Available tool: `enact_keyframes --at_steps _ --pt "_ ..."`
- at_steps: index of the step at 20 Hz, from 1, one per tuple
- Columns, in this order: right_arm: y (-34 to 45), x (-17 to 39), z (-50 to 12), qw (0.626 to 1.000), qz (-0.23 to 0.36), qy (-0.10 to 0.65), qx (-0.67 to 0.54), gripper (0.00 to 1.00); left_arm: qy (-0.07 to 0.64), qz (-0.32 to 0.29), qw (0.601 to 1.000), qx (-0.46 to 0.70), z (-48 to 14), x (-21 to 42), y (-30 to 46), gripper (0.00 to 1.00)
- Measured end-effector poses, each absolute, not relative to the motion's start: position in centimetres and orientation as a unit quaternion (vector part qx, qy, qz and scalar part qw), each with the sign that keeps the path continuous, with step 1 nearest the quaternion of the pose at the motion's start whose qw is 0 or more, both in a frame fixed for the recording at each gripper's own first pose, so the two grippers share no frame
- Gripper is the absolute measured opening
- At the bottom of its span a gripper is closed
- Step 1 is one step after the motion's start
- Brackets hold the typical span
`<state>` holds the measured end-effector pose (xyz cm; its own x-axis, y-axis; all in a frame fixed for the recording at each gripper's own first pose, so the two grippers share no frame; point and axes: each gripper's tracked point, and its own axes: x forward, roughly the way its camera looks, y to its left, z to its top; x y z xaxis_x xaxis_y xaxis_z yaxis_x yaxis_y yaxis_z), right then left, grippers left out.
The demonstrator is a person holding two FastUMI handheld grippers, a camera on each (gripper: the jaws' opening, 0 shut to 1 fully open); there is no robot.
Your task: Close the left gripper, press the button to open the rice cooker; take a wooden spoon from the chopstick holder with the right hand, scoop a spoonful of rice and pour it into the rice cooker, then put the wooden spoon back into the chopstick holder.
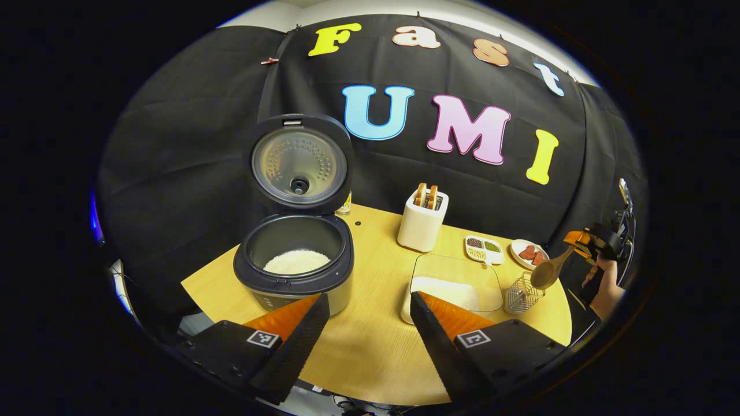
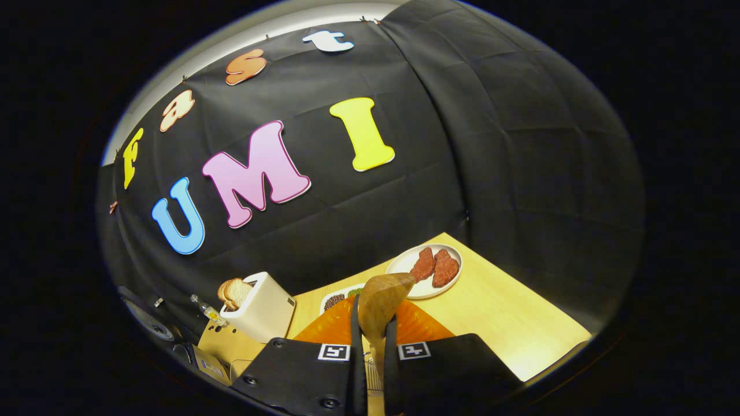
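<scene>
The rice cooker (image 1: 295, 271) stands open on the left of the table, lid (image 1: 299, 164) upright and white rice (image 1: 296, 261) in its pot. My left gripper (image 1: 368, 300) hovers open and empty in front of it, over the table. At the far right a hand holds my right gripper (image 1: 584, 242), shut on the handle of the wooden spoon (image 1: 549, 271). The spoon is tilted, its bowl just above the wire chopstick holder (image 1: 522, 293). In the right gripper view the spoon (image 2: 381, 297) rises from between the closed fingers of that gripper (image 2: 373, 341). A clear container of rice (image 1: 454, 286) lies mid-table.
A white toaster (image 1: 423, 219) with bread stands behind the rice container and is also in the right gripper view (image 2: 263, 309). A divided dish of grains (image 1: 484, 248) and a plate of red meat (image 1: 529, 253) (image 2: 425, 268) sit at the back right. The round table's edge (image 1: 555, 341) runs close to the holder.
</scene>
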<state>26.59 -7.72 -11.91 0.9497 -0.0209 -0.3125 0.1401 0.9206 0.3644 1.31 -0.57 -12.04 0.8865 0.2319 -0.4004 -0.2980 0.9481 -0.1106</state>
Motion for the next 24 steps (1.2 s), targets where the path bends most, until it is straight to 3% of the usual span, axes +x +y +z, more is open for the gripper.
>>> enact_keyframes --at_steps 4,11,24 --pt "-5.5 25.3 -9.5 0.964 -0.041 0.146 0.219 0.15 0.184 0.123 0.972 -0.083 -12.5 0.9 1.3 0.96" --pt "3.9 23.6 -7.2 0.966 0.031 0.135 0.217 0.15 0.184 0.083 0.977 -0.072 -13.4 0.2 3.7 0.96" --pt "13.9 22.4 -18.4 0.962 0.065 0.204 0.170 0.15 0.216 0.036 0.971 -0.101 -17.4 1.1 5.7 0.96"
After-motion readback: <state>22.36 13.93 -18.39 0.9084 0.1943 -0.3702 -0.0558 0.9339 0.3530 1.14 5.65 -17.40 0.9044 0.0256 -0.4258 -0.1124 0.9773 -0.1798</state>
